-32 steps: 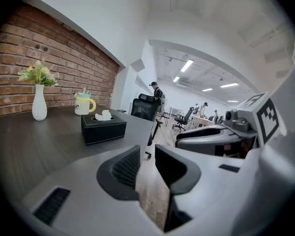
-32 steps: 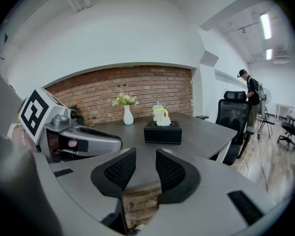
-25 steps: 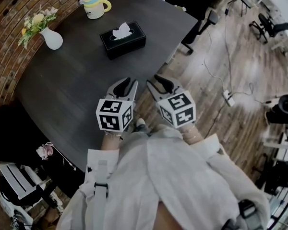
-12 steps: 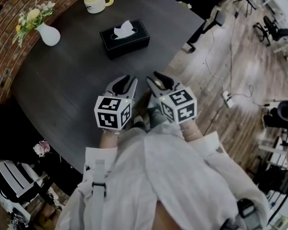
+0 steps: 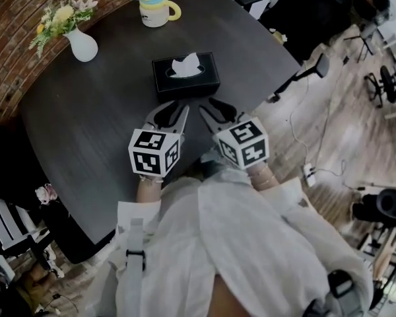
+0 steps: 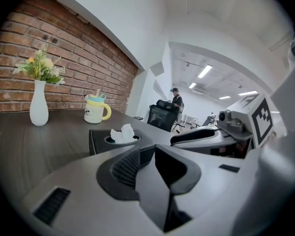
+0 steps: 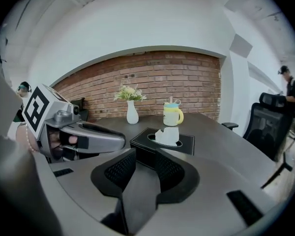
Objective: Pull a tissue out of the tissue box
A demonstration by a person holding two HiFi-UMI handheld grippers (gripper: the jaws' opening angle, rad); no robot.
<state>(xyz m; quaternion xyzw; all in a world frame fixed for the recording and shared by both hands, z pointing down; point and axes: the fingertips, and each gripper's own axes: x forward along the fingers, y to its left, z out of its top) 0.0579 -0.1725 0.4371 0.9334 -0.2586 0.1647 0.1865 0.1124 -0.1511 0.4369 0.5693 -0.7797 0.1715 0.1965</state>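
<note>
Black tissue box (image 5: pixel 185 76) flat on table, white tissue (image 5: pixel 186 65) protruding.

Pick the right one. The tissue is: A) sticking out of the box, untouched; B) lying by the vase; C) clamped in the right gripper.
A: the tissue stands in the opening of the tissue box, with the left gripper and right gripper short of it, jaws apart.
</note>
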